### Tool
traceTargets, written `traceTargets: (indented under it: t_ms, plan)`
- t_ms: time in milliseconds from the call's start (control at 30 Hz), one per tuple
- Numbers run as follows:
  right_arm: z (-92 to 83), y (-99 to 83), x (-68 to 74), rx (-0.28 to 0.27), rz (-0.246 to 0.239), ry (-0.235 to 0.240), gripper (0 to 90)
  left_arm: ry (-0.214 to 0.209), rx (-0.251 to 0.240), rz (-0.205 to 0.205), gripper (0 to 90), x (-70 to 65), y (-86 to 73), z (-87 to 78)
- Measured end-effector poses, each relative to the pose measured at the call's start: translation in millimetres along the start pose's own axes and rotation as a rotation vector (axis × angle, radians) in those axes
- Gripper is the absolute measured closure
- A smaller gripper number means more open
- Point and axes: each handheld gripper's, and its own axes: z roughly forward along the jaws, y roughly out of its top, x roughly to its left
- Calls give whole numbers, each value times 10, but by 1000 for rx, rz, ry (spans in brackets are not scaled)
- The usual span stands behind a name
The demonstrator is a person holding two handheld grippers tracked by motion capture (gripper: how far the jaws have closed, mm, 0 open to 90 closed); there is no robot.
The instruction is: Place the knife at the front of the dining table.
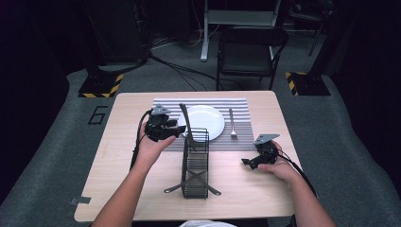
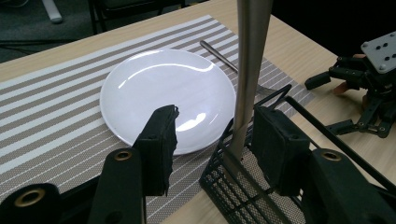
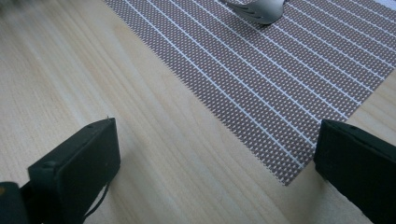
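We see the left gripper (image 1: 177,131) beside the upper end of a tall black wire-mesh basket (image 1: 195,165) that stands on the pale wooden table (image 1: 123,189). Its fingers (image 2: 159,144) stand half spread, and a long flat silver metal utensil handle (image 2: 250,70) rises upright between them, close against the right-hand finger and well clear of the left one; whether that finger presses on the handle we cannot tell. The handle's lower end goes down into the basket just beyond the fingertips. Past the fingers lies a round white plate (image 2: 163,93) on a grey-and-white striped placemat (image 2: 51,102), and a silver metal fork (image 1: 232,124) lies on the mat on the far side of the plate.

We see the right gripper (image 1: 247,161) low over the bare table, its fingers (image 3: 79,163) spread wide with nothing between them. The near corner of the placemat lies between and just beyond those fingers, with the rounded end of the fork farther off.
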Motion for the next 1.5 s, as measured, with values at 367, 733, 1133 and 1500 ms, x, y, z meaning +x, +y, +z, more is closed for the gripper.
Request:
traceTargets:
  t_ms: [367,733,1133,1500]
  plan:
    - [0,0,0,1,1,0,0,-31,4,25,520,-92,52,112]
    - [-1,0,0,1,0,0,0,-56,-10,35,590,-128,75,234]
    - [0,0,1,1,2,0,0,-84,-13,26,681,-106,74,278]
    - [0,0,1,0,2,0,0,-59,-24,51,782,-109,66,275]
